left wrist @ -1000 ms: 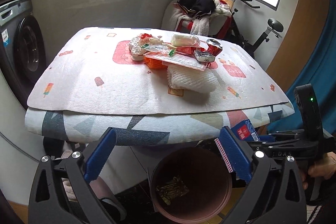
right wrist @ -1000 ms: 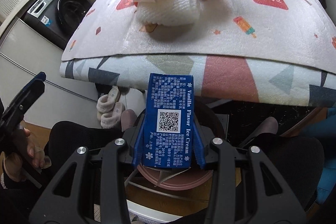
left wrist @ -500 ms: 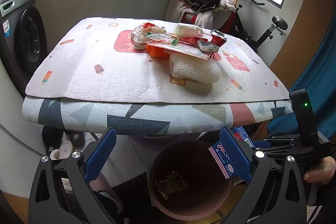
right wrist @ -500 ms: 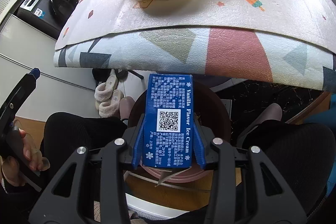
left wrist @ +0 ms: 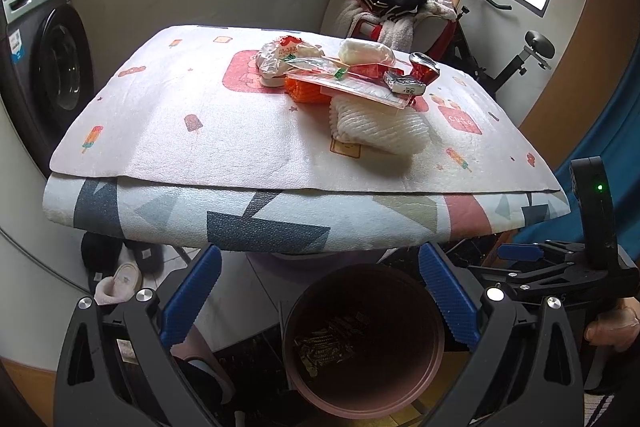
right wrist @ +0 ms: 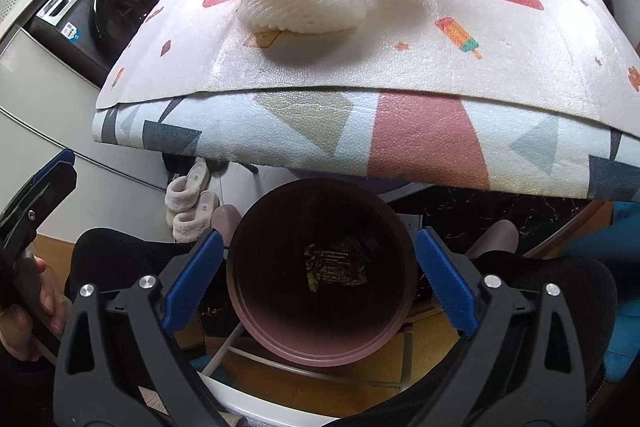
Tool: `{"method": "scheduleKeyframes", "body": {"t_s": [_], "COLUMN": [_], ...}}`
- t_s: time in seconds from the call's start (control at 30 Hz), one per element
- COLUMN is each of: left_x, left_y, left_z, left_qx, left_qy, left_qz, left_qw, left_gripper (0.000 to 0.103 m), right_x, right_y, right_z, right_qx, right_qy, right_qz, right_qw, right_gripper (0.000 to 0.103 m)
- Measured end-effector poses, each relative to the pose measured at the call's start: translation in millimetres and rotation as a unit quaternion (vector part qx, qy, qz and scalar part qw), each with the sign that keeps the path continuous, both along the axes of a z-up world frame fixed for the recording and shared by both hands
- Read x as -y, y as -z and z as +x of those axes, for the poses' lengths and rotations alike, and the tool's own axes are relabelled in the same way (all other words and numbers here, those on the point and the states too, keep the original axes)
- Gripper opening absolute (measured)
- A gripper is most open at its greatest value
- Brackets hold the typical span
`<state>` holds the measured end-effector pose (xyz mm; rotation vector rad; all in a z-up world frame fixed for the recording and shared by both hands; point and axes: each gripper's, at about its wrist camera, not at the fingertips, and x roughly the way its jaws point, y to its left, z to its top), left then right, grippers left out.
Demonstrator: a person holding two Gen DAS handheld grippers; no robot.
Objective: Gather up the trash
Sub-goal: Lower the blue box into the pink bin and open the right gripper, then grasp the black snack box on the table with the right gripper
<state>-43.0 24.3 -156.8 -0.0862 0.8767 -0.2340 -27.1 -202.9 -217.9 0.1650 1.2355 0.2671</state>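
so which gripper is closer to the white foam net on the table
Hard to call, about equal. Both the left gripper and the right gripper hang below the table edge over the pink bin, well short of the white foam net; the right one's jaws are opening, empty.

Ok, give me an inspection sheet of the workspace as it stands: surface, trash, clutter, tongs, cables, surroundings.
Surface: padded table cover, popsicle print, bare on its left part.
Job's things: white foam net, crushed red can, orange net and clear packets heaped together; brown bin below the table edge, a dark wrapper at its bottom.
Clutter: slippers on the floor.
Tongs: left tongs open, empty; right tongs opening above the bin, nothing between them.
Cables: nothing seen.
Surroundings: washing machine, clothes-piled chair, exercise bike.
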Motion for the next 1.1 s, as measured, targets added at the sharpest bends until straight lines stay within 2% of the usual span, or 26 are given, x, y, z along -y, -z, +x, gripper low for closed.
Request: {"method": "scheduleKeyframes", "body": {"t_s": [0.43, 0.6, 0.8, 0.83, 0.97, 1.1], "left_x": [-7.6, -13.9, -21.1, -22.6, -27.8, -37.8], "left_y": [3.4, 3.9, 7.8, 9.0, 14.5, 21.0], "left_z": [6.0, 11.5, 21.5, 23.9, 33.9, 44.4], "left_qx": [-0.007, -0.009, -0.013, -0.015, -0.022, -0.029], "left_qy": [-0.012, -0.021, -0.032, -0.034, -0.042, -0.055], "left_qz": [-0.014, -0.023, -0.025, -0.026, -0.025, -0.030], "left_qw": [0.9998, 0.9995, 0.9991, 0.9990, 0.9985, 0.9976], "left_gripper": [0.097, 0.097, 0.097, 0.097, 0.097, 0.097], "right_x": [15.3, 19.0, 20.9, 21.6, 23.5, 27.0], "right_y": [-14.0, -29.6, -54.6, -57.9, -67.4, -69.3], "right_z": [11.5, 21.6, 47.2, 54.2, 88.3, 130.0], "right_qx": [0.048, 0.096, 0.161, 0.166, 0.175, 0.171], "right_qy": [0.015, 0.017, 0.001, 0.000, 0.011, 0.041], "right_qz": [-0.016, -0.045, -0.078, -0.075, -0.048, 0.006], "right_qw": [0.999, 0.994, 0.984, 0.983, 0.983, 0.984], "right_gripper": [0.096, 0.095, 0.078, 0.074, 0.073, 0.066]}}
